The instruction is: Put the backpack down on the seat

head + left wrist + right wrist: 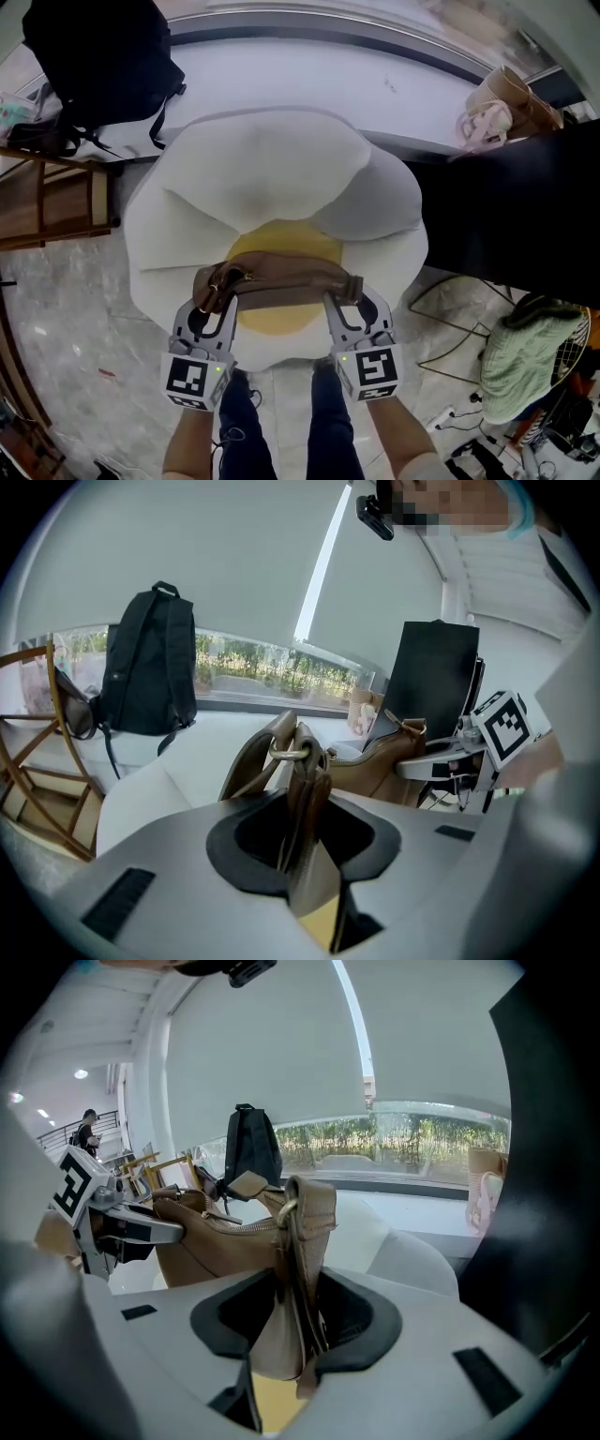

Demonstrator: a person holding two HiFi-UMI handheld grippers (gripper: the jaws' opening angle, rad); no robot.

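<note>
Brown bag (281, 286) is held over the near, yellow middle of the seat (272, 178), its left end pinched by the left gripper (211, 305) and its right end by the right gripper (345, 309), so lowering it and letting go look yet to do.

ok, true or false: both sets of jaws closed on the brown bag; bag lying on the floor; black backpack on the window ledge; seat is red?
1. The left gripper and the right gripper are each shut on the brown bag. True.
2. The brown bag lies on the floor. False: it is held over the yellow centre of the seat.
3. A black backpack stands on the window ledge. True.
4. The seat is red. False: it is white with a yellow centre.
</note>
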